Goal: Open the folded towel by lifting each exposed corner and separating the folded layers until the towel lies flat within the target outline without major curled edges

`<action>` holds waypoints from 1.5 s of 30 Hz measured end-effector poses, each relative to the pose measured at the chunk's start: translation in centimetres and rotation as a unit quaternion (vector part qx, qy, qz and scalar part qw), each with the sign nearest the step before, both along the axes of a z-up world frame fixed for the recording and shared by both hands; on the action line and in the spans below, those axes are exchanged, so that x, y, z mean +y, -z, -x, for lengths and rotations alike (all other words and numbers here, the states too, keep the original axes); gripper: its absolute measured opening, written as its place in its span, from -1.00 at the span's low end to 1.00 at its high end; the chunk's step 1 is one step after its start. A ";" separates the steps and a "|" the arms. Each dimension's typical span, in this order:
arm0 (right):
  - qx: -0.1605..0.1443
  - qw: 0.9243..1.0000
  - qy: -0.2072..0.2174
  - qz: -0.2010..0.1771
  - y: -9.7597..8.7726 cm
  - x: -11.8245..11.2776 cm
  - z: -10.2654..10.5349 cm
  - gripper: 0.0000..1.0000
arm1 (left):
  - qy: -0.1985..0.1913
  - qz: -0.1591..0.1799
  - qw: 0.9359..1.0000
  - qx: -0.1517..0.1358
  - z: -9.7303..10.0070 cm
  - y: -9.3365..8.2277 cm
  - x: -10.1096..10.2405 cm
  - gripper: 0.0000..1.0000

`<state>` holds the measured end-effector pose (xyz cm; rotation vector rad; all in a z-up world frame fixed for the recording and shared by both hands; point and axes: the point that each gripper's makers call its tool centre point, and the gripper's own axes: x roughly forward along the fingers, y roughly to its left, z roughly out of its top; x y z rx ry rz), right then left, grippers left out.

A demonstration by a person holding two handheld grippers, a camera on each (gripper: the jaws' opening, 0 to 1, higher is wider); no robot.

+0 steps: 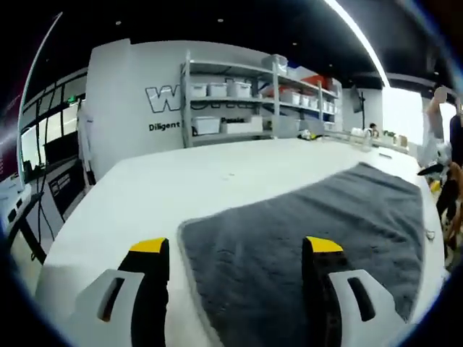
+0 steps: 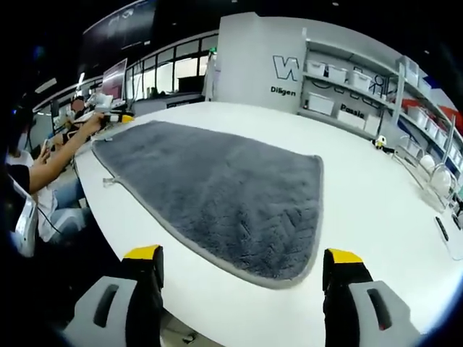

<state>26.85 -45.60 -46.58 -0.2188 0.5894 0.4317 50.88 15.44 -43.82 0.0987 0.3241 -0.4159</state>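
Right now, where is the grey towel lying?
The grey towel is spread on the white table, just beyond the open right gripper; in the left gripper view it lies toward the right, under the left gripper.

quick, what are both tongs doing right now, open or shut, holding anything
Left tongs: open, holding nothing, above the grey towel.
Right tongs: open, holding nothing, near the towel's edge.
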 end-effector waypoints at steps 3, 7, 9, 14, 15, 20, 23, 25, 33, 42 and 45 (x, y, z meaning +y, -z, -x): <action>0.004 1.000 -0.001 0.007 0.2 -0.1 0.0 0.84 | -0.016 -0.036 0.999 0.004 -1.5 0.7 1.3 0.32; 0.003 1.000 0.000 0.002 0.3 0.0 -0.1 0.82 | -0.023 -0.043 0.999 0.017 -2.9 1.5 2.3 0.30; 0.006 1.000 -0.002 0.006 0.4 -0.1 0.0 0.81 | -0.025 -0.037 0.999 0.024 -3.4 1.9 2.7 0.25; 0.006 1.000 0.000 0.002 0.5 -0.2 0.0 0.78 | -0.037 -0.035 0.998 0.034 -4.4 2.6 3.7 0.10; 0.006 1.000 0.000 0.001 0.6 -0.2 0.1 0.77 | -0.042 -0.027 0.998 0.032 -4.6 2.5 3.8 0.05; 0.010 1.000 -0.001 0.007 0.8 -0.2 0.4 0.75 | -0.037 -0.022 0.999 0.030 -5.9 2.8 3.8 -0.26; 0.009 1.000 0.000 0.007 0.8 -0.3 0.5 0.73 | -0.026 -0.022 0.999 0.025 -6.3 3.1 3.2 -0.38; 0.010 1.000 -0.001 0.007 0.9 -0.3 0.5 0.73 | -0.018 -0.019 0.999 0.020 -6.6 3.1 2.8 -0.49; 0.016 1.000 -0.002 0.011 1.4 -0.6 0.6 0.69 | -0.016 -0.048 0.998 0.037 -6.9 4.8 2.7 -0.66; 0.016 1.000 0.001 0.010 1.3 -0.8 0.8 0.69 | -0.023 -0.065 0.997 0.034 -6.8 4.9 2.8 -0.71; 0.022 1.000 -0.003 0.014 1.7 -0.7 0.9 0.69 | -0.028 -0.076 0.996 0.031 -7.0 4.9 3.1 -0.72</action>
